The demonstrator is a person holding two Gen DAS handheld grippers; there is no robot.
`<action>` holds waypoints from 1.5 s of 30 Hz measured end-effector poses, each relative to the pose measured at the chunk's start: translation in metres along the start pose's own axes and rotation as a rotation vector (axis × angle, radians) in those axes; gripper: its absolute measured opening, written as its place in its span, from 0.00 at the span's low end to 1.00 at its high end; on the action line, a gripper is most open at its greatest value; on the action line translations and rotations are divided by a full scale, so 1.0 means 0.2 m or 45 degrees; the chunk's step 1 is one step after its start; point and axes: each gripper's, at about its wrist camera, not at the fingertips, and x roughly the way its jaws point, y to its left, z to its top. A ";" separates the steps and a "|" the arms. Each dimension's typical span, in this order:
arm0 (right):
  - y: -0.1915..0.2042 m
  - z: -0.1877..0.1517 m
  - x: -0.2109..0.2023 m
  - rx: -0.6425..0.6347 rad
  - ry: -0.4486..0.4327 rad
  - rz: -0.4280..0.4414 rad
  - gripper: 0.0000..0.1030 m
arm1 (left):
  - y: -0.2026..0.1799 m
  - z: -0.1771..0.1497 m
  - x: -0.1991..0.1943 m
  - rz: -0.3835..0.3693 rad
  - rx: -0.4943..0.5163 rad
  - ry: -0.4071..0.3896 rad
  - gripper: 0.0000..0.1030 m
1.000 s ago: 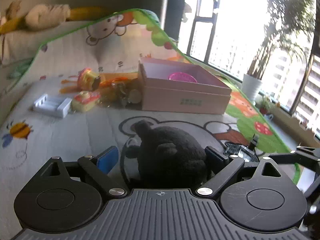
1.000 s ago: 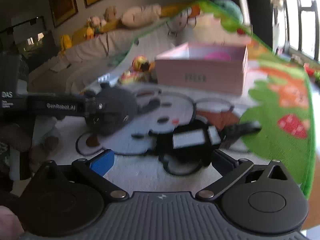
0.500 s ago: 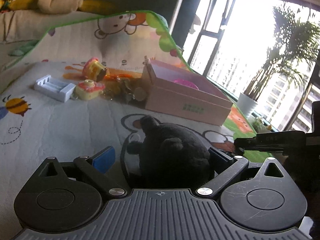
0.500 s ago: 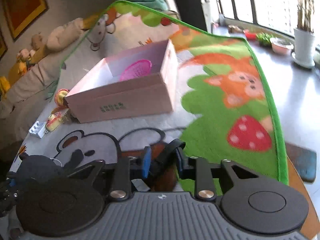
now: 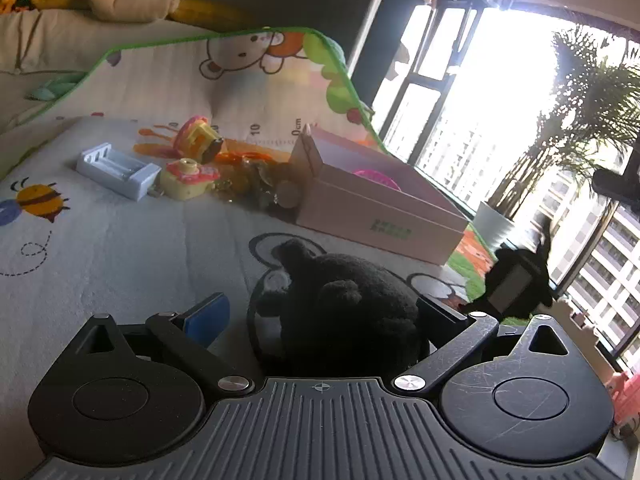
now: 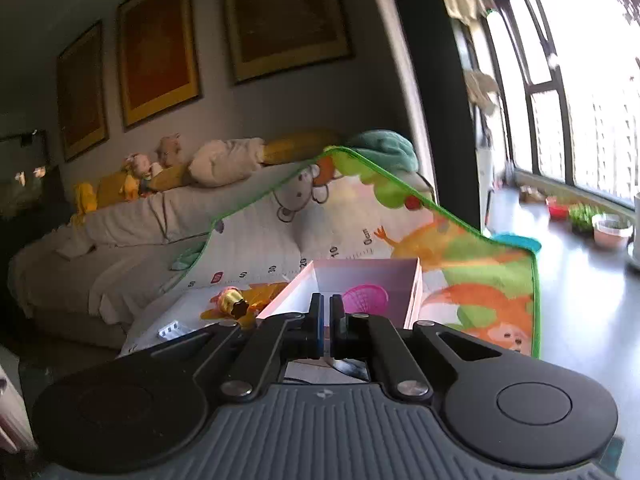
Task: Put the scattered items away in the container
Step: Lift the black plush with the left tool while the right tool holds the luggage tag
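Note:
My left gripper [image 5: 320, 312] is shut on a black plush toy [image 5: 352, 304] and holds it above the play mat, short of the pink box [image 5: 380, 216]. My right gripper [image 6: 326, 320] is nearly shut on the strap of a black watch, which hangs in the air in the left wrist view [image 5: 518, 284]; the watch body is hidden in the right wrist view. The pink box [image 6: 360, 276] lies ahead of the right gripper with a pink round lid [image 6: 366, 298] inside.
Left of the box lie a white battery holder [image 5: 116, 170], a yellow-pink toy camera [image 5: 186, 178], a yellow toy [image 5: 200, 140] and orange-gold trinkets [image 5: 252, 180]. A sofa with plush toys [image 6: 160, 184] stands behind the mat. Windows and a potted plant [image 5: 560, 140] are on the right.
My right gripper closed on the watch strap and lifted the watch off the mat toward the box. My left gripper rose slightly with the plush toy.

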 end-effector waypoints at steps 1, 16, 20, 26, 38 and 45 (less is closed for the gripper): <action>0.00 -0.04 0.03 -0.018 0.034 -0.035 0.02 | 0.00 0.00 0.00 0.000 -0.001 -0.002 0.99; -0.32 -0.30 0.16 0.128 0.303 -0.259 1.00 | 0.02 0.00 0.00 -0.006 -0.031 -0.001 0.99; -0.22 -0.47 0.29 -0.010 0.386 -0.312 1.00 | 0.01 0.00 0.00 -0.003 -0.028 0.004 1.00; -0.29 -0.55 0.37 0.025 0.424 -0.324 1.00 | 0.02 0.01 0.01 -0.007 -0.041 0.015 1.00; -0.37 -0.42 0.48 0.171 0.545 -0.217 1.00 | 0.02 0.01 0.03 -0.012 -0.050 0.030 1.00; -0.34 -0.39 0.57 0.170 0.612 -0.333 1.00 | 0.02 0.00 0.03 -0.012 -0.052 0.023 1.00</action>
